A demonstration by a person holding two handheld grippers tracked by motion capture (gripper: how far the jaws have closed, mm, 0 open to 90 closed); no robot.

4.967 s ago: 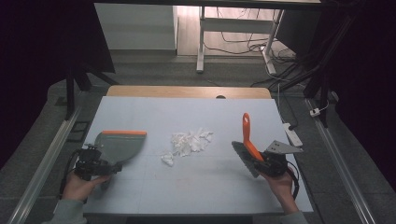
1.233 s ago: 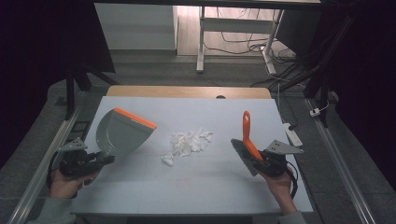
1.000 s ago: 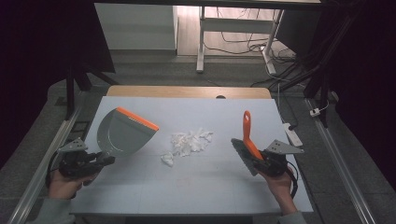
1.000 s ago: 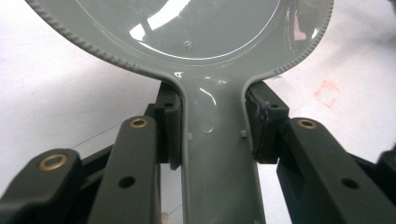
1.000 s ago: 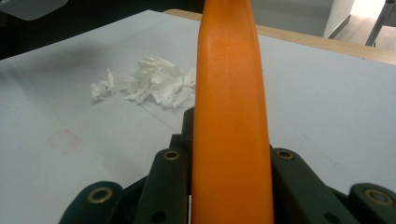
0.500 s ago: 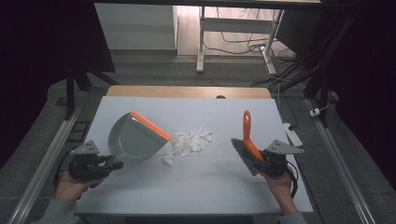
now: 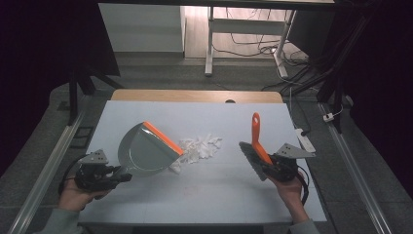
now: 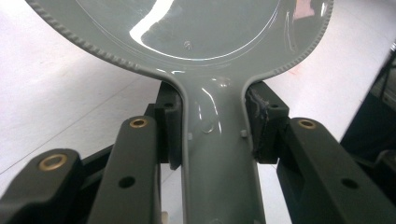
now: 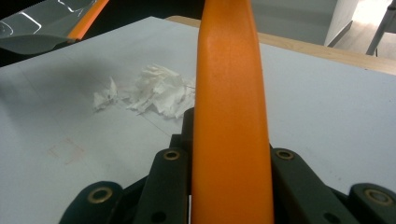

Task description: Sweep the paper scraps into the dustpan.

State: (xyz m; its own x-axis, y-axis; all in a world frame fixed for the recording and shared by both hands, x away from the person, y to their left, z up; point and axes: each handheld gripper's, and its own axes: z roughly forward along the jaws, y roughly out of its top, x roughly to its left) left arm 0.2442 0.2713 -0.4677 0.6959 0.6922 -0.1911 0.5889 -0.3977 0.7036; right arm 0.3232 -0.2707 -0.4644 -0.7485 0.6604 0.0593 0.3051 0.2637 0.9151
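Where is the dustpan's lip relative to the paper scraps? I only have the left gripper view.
Observer: From the high view, the dustpan has its orange lip at the left edge of the paper scraps.
Operator: What is the other hand doing?
Observer: The right gripper is shut on an orange-handled brush, to the right of the scraps and apart from them.
Operator: Are the bristles on the table?
Observer: I cannot tell from these views.
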